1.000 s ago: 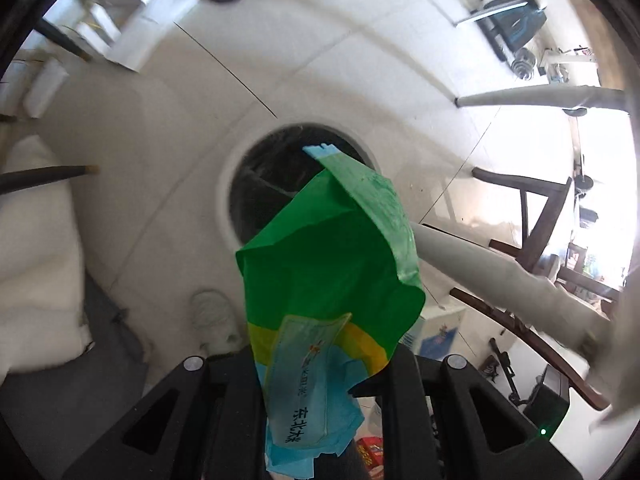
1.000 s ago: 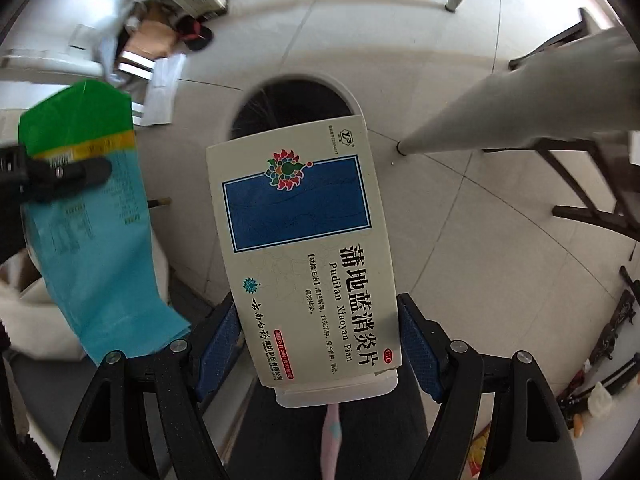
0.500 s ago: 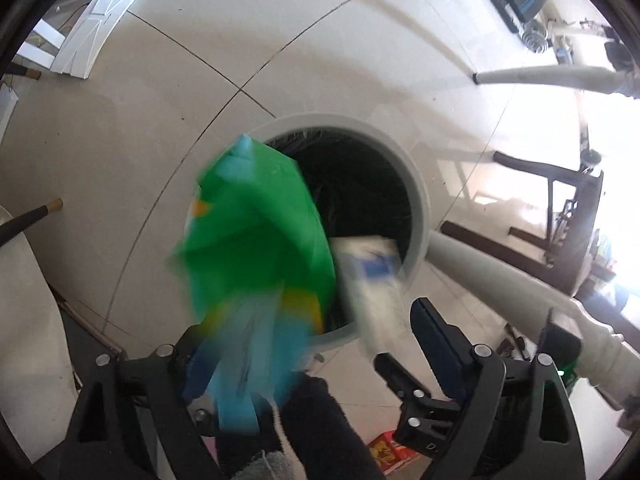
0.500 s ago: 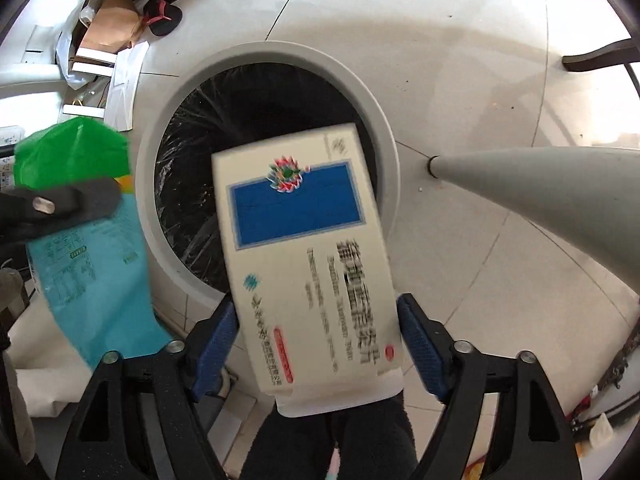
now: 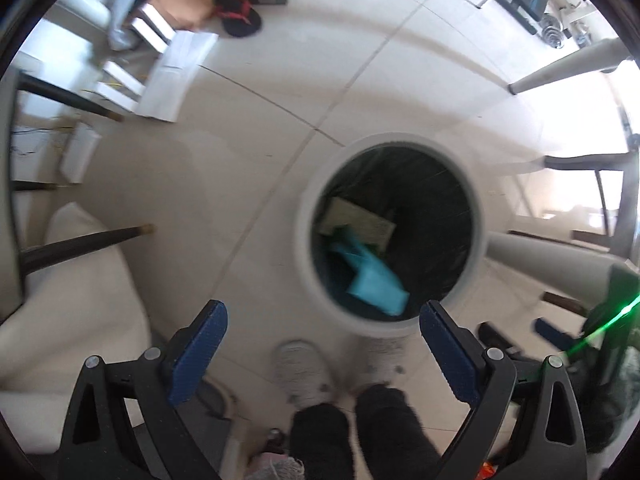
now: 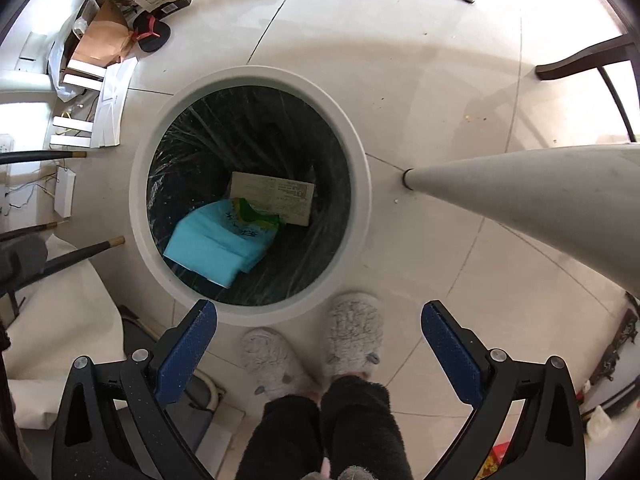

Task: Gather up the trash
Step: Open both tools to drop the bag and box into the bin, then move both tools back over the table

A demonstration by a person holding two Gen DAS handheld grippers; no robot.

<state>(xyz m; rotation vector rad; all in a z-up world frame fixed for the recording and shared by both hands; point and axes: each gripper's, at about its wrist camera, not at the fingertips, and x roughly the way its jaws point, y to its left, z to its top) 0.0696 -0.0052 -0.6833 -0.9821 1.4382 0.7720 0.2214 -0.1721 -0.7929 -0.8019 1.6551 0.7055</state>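
Observation:
A round white trash bin (image 6: 370, 200) with a black liner stands on the tiled floor below both grippers; it also shows in the left wrist view (image 5: 308, 264). Inside lie a green and blue wrapper (image 6: 218, 236) and a beige medicine box (image 6: 272, 202), which also show in the left wrist view as the wrapper (image 5: 374, 280) and the box (image 5: 360, 226). My left gripper (image 5: 322, 338) is open and empty above the bin's near rim. My right gripper (image 6: 318, 342) is open and empty above the bin's near rim.
The person's grey slippers (image 6: 312, 348) stand just before the bin. A white table leg (image 6: 520, 196) slants in at the right. Dark chair legs (image 6: 60, 260) and white cloth are at the left. Boxes, papers and a shoe (image 6: 116, 36) lie at the far left.
Both grippers opened over the bin. The green and blue wrapper left the left gripper and the medicine box left the right gripper; both now lie in the bin.

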